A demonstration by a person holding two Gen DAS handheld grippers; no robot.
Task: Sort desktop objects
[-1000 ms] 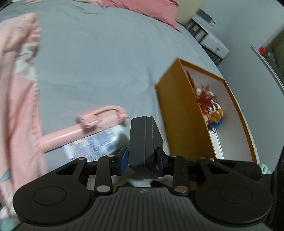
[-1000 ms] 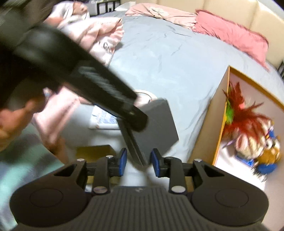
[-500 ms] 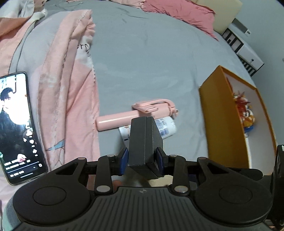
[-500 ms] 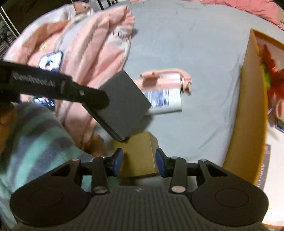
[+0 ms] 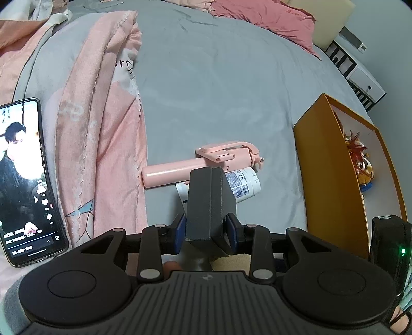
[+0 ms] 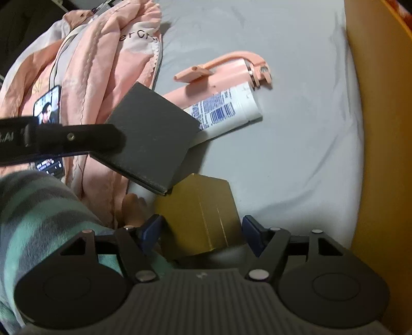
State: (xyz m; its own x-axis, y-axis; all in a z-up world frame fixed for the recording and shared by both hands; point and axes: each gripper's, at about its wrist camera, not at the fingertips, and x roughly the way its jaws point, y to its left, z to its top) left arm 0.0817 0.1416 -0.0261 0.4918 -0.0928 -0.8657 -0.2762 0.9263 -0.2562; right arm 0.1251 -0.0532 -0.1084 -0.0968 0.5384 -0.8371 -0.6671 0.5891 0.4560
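My left gripper point(image 5: 206, 229) is shut on a flat dark grey box point(image 5: 209, 203), held on edge above the bed; the same box point(image 6: 152, 139) shows from the side in the right wrist view. My right gripper point(image 6: 202, 230) is open, its jaws standing on either side of a small gold box point(image 6: 200, 214) on the grey sheet. A pink selfie stick point(image 5: 200, 165) and a white tube point(image 5: 244, 181) lie together beyond it, also seen in the right wrist view as the stick point(image 6: 231, 69) and tube point(image 6: 226, 110). An orange box point(image 5: 327, 167) holds a red-feathered toy point(image 5: 356, 152).
A pink quilt point(image 5: 95, 116) lies bunched on the left with a lit phone point(image 5: 23, 180) on it. The orange box wall point(image 6: 381, 128) stands close on the right. A striped sleeve point(image 6: 38, 206) and fingers are at lower left. Pink pillows point(image 5: 267, 18) lie at the far end.
My right gripper has come down and forward and opened wider around the gold box. My left gripper, still holding the grey box, has swung left, away from the orange box.
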